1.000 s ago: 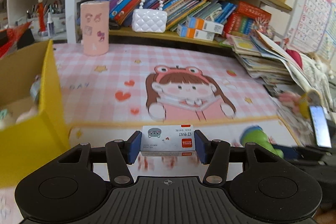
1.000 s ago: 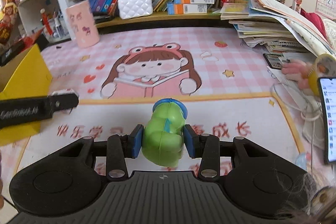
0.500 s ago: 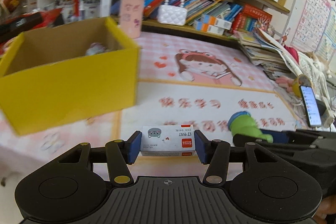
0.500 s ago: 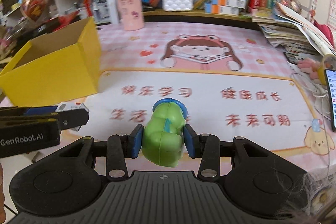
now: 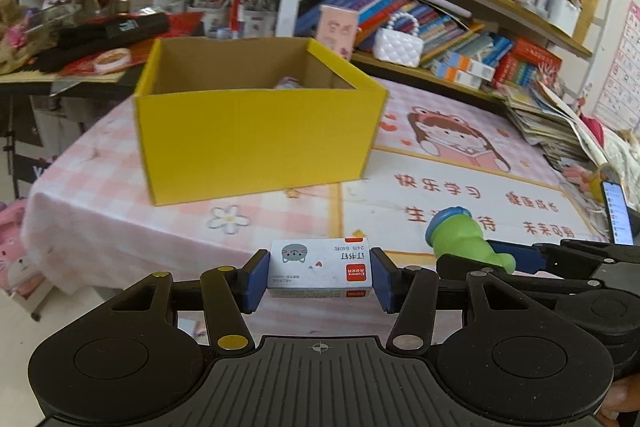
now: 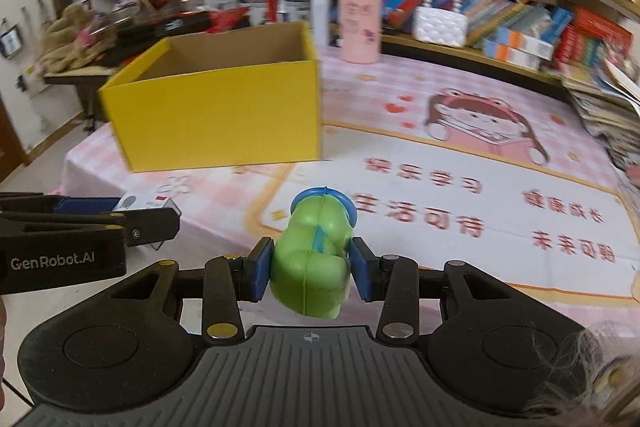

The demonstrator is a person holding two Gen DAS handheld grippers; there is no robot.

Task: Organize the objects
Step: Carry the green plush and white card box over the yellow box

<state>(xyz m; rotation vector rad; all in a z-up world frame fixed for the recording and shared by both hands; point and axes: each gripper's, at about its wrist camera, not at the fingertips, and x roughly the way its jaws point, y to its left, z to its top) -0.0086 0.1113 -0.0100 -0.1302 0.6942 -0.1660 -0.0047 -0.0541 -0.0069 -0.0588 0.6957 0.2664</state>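
Observation:
My left gripper [image 5: 319, 277] is shut on a small white staple box [image 5: 320, 267] with a grey cat print, held above the table's near edge. My right gripper [image 6: 312, 269] is shut on a green toy with a blue rim [image 6: 316, 247]. An open yellow cardboard box [image 5: 256, 131] stands on the pink mat ahead and left; something small lies inside. In the left wrist view the green toy [image 5: 464, 239] shows at right. In the right wrist view the left gripper [image 6: 152, 215] and the staple box [image 6: 142, 202] show at left, and the yellow box [image 6: 216, 115] is beyond them.
A pink cup [image 6: 359, 25] and white beaded purse [image 6: 440, 21] stand by the bookshelf at the back. A pile of books and papers [image 5: 548, 123] lies at the right, with a phone [image 5: 618, 213]. The table's left edge [image 5: 36, 203] drops to the floor.
Both grippers have pulled back from the table and swung left with their objects held. The yellow box now sits nearer the middle of both views.

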